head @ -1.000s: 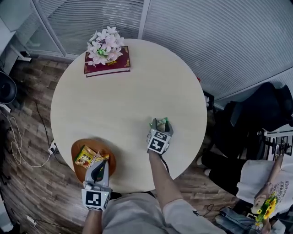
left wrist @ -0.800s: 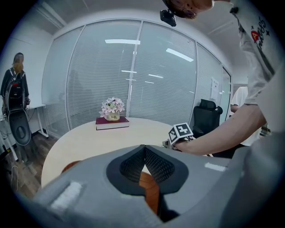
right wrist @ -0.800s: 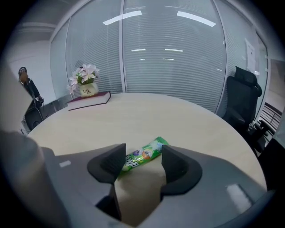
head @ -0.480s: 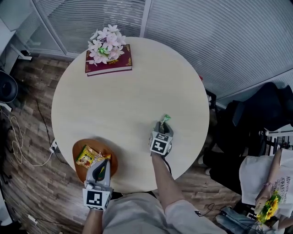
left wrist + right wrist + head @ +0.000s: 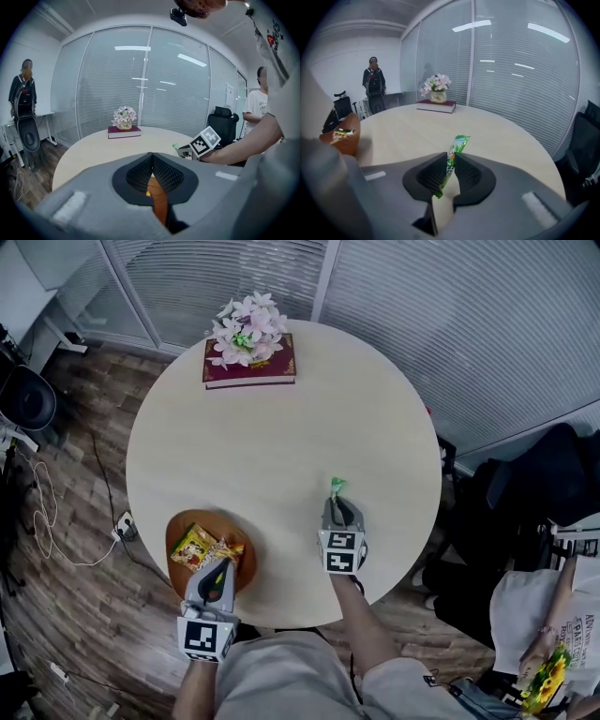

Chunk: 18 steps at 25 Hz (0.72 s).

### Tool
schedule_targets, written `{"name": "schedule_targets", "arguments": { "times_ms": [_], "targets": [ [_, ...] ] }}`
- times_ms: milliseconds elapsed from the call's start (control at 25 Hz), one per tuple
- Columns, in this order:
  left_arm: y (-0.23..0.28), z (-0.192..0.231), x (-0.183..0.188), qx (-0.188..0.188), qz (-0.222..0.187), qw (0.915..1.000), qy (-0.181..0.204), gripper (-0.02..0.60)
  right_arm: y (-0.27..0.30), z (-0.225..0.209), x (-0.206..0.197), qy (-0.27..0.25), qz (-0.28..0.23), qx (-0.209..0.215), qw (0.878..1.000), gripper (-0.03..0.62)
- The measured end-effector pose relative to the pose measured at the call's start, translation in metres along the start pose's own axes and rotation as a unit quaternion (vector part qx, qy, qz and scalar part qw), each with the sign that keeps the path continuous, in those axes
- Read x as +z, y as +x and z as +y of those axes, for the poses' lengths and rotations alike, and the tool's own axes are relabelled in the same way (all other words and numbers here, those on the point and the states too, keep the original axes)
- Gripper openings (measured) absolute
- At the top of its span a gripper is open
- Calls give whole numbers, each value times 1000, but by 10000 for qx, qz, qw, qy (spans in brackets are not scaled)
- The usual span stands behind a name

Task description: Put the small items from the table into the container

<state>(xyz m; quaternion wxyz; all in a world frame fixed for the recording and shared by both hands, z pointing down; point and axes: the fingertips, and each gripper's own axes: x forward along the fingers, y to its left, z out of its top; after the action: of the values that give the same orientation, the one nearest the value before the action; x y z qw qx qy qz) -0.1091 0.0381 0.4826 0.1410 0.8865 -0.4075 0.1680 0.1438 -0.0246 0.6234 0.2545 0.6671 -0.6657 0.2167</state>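
A round orange bowl (image 5: 174, 538) sits at the near left edge of the table (image 5: 281, 446) with a yellow snack packet (image 5: 195, 547) in it. My left gripper (image 5: 221, 565) hovers over the bowl's near side, jaws shut with nothing seen between them; the bowl (image 5: 159, 206) shows through the gap below the left gripper (image 5: 152, 157). At the near right, my right gripper (image 5: 339, 502) is closing and its pads pinch a thin green packet (image 5: 337, 486). In the right gripper view the green packet (image 5: 457, 144) stands up out of the right gripper (image 5: 451, 161), clear of the tabletop.
A dark red book (image 5: 249, 373) with a pot of pink flowers (image 5: 248, 326) lies at the table's far edge. Glass walls with blinds stand behind it. A black office chair (image 5: 534, 484) is at the right. A person (image 5: 374, 79) stands far off, beyond the bowl (image 5: 344, 136).
The right gripper's jaws have closed from wide open onto the green packet and raised it off the table, drawing back a little. The left gripper has shifted slightly by the bowl.
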Motion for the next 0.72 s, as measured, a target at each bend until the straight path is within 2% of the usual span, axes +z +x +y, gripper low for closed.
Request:
{"name": "schedule_targets", "arguments": {
  "times_ms": [80, 160, 280, 400, 560, 720],
  "targets": [
    [10, 9, 4, 190, -9, 9998, -28, -3, -2, 20, 17, -249, -209, 464, 9984, 51],
    [27, 15, 4, 331, -49, 9994, -79, -3, -7, 42, 38, -636, -483, 990, 9919, 51],
    [23, 32, 0, 586, -101, 9979, -240, -3, -36, 111, 50, -1325, -678, 1846, 9715, 51],
    [0, 54, -3, 911, -152, 9952, -327, -3, -58, 183, 49, -1569, -693, 2518, 9525, 51],
    [-21, 70, -7, 1224, -234, 9913, -425, -3, -70, 244, 43, -1778, -621, 3049, 9336, 51],
    [-41, 80, -15, 1440, -275, 9877, -541, -3, -73, 283, 30, -1899, -408, 3290, 9241, 51]
  ]
}}
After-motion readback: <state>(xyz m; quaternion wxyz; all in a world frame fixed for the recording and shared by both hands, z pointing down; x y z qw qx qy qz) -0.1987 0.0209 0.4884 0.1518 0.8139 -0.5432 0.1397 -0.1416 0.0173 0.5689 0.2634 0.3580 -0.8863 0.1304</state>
